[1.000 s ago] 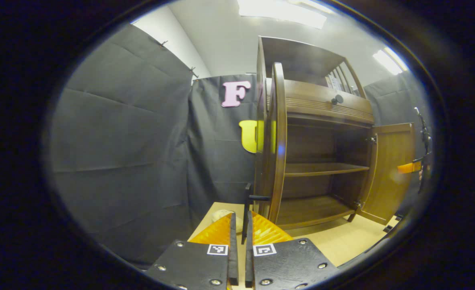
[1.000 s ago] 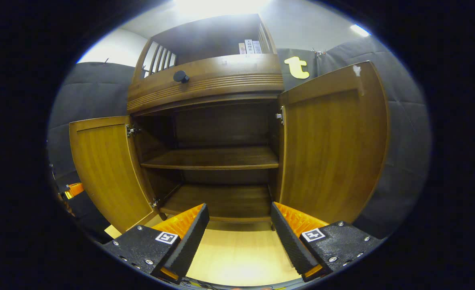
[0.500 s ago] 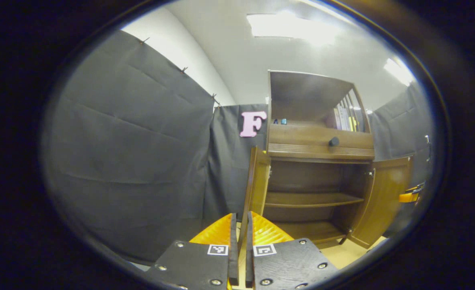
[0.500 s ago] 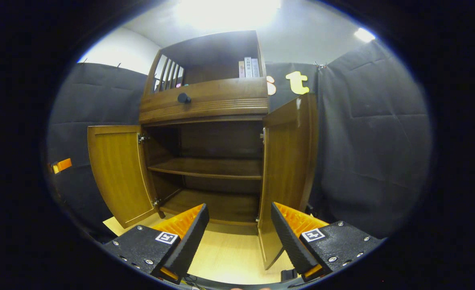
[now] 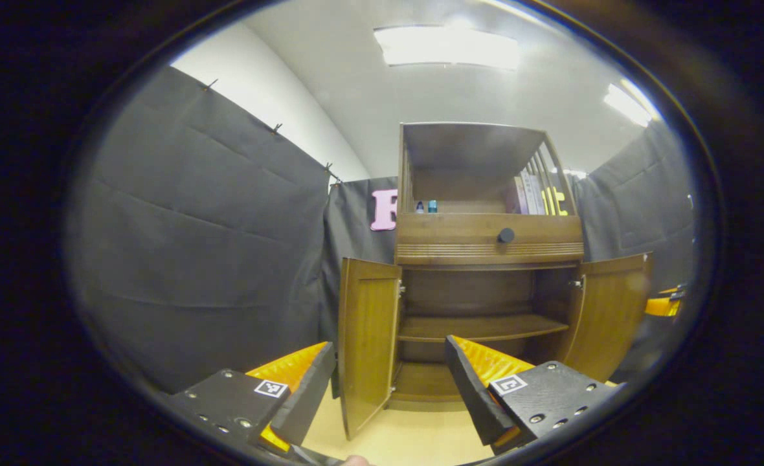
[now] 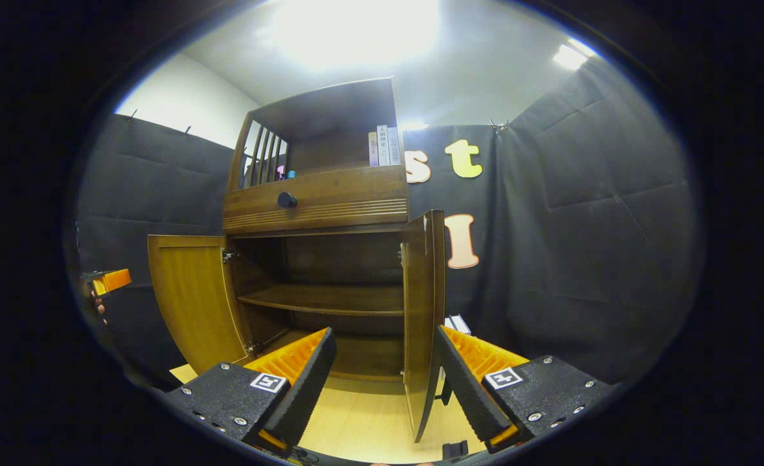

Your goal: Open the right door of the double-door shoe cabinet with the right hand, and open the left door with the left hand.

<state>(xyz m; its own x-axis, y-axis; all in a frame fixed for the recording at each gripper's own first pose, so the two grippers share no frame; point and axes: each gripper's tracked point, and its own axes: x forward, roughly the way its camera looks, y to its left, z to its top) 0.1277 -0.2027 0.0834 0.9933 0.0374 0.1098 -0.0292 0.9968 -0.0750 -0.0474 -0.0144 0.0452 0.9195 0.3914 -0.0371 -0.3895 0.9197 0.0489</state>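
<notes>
The wooden shoe cabinet (image 5: 485,246) stands ahead with both doors swung out, and its two inner shelves are bare. In the left gripper view, the left door (image 5: 369,343) stands nearly edge-on between my open left gripper (image 5: 390,346) fingers but farther off, untouched. The right door (image 5: 608,317) angles outward, with my right gripper (image 5: 663,305) beyond it. In the right gripper view, the right door (image 6: 424,310) stands edge-on ahead of my open right gripper (image 6: 385,332), which holds nothing. The left door (image 6: 191,298) hangs wide, my left gripper (image 6: 111,280) beside it.
A drawer with a black knob (image 5: 505,235) sits above the doors, and books (image 6: 382,145) stand on the top shelf. Black cloth walls close in on both sides. The floor (image 6: 362,427) is pale wood, with a small dark object (image 6: 453,448) near the right door.
My left gripper, shut close to the left door's edge before, has opened and drawn back from the cabinet. My right gripper has also backed away, staying open. Both doors remain open.
</notes>
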